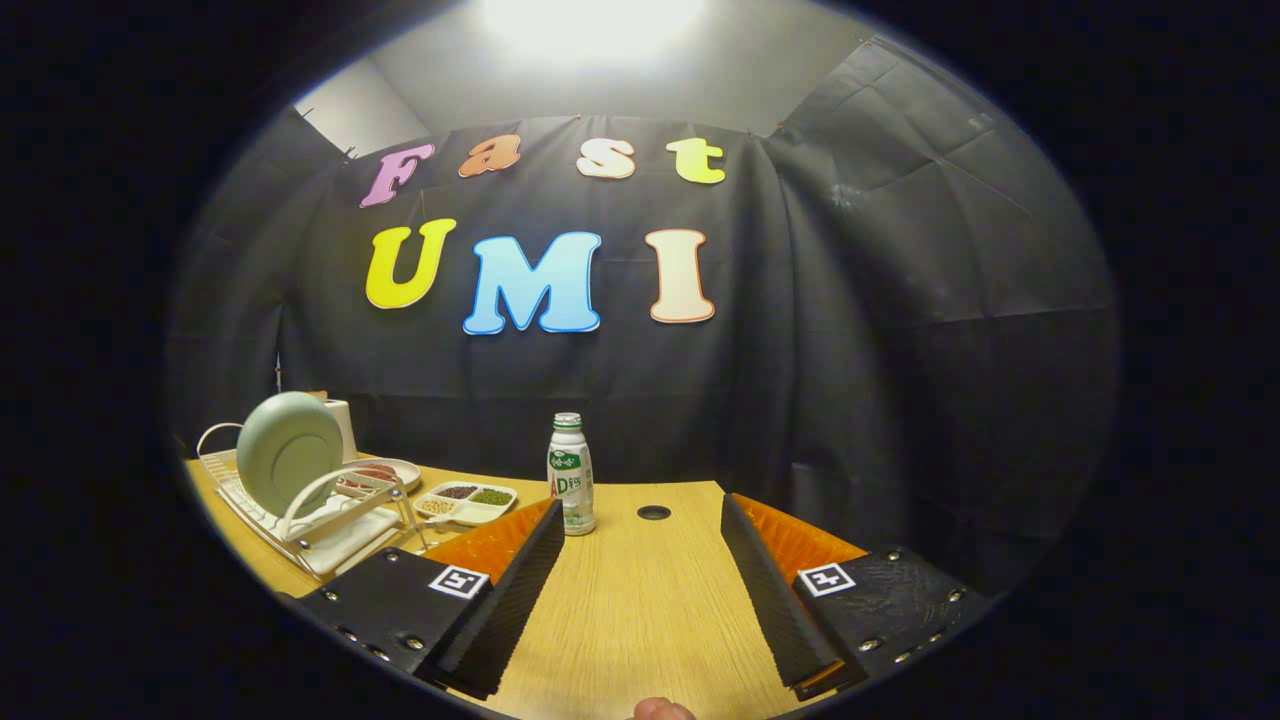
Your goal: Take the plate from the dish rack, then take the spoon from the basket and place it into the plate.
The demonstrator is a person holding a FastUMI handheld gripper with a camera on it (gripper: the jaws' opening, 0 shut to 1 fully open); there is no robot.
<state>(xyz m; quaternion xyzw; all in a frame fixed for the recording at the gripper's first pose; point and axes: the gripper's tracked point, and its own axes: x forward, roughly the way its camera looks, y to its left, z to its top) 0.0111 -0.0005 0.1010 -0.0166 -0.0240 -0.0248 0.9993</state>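
Standing on edge in the dish rack at the far left of the counter, the pale green plate has not been taken out; the first step is still to do. No basket or spoon can be made out from here, so the second step is untouched as well, as far as I can judge. Just beyond the plate, against the booth wall, a white upright thing I cannot name. Right of the plate, past the rack's wire end, a shallow dish with something red on it, then a divided tray with small heaps of food. Further right of the plate, a green-capped bottle stands alone, a small round hole in the counter beside it. The tongs are spread wide, gripping nothing, pointed at bare wood well right of the plate. Open room lies there; the rack sits close to the counter's left edge, so an approach from the right, clearing bottle and tray, looks safest.
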